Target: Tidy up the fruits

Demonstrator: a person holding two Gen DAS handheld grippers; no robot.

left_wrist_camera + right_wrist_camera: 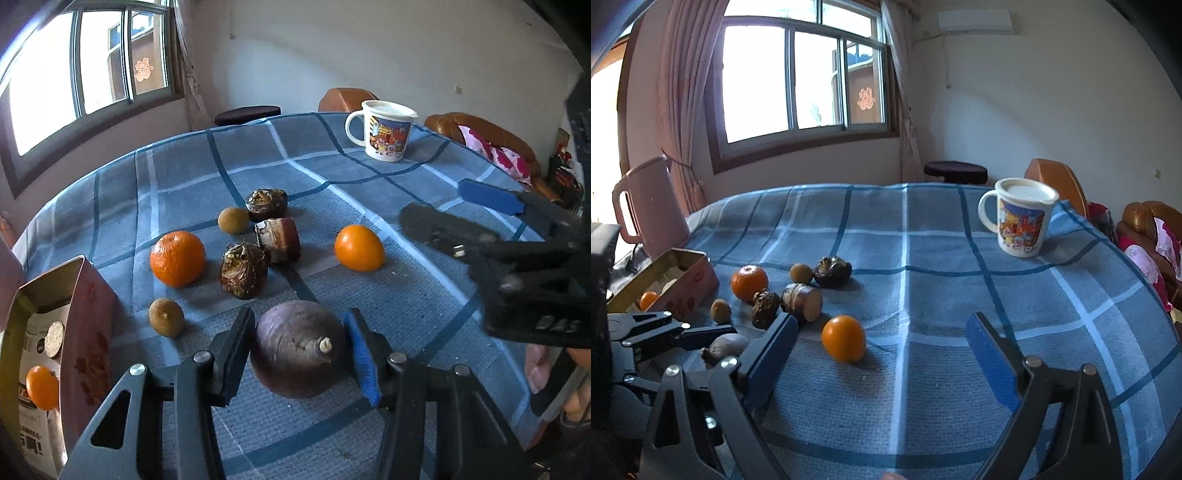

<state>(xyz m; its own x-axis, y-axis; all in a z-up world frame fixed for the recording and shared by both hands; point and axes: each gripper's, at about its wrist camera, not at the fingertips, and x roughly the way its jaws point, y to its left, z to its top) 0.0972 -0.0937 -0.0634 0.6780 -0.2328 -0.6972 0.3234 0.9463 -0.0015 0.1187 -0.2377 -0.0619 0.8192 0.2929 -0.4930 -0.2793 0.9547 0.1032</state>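
Left wrist view: the purple bulb (295, 347) was clamped across its firm, smooth, slip-prone flanks by the left gripper (299, 354); right gripper (882, 354) gaped wide, empty.

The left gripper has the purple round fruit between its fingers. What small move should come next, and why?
Probably lift the left gripper a little and carry the purple fruit toward the open box on its left. Both fingers appear to press its sides, it rests on the tablecloth, and an orange already lies in that box.

Black tool (882, 332), blue pads (991, 363)
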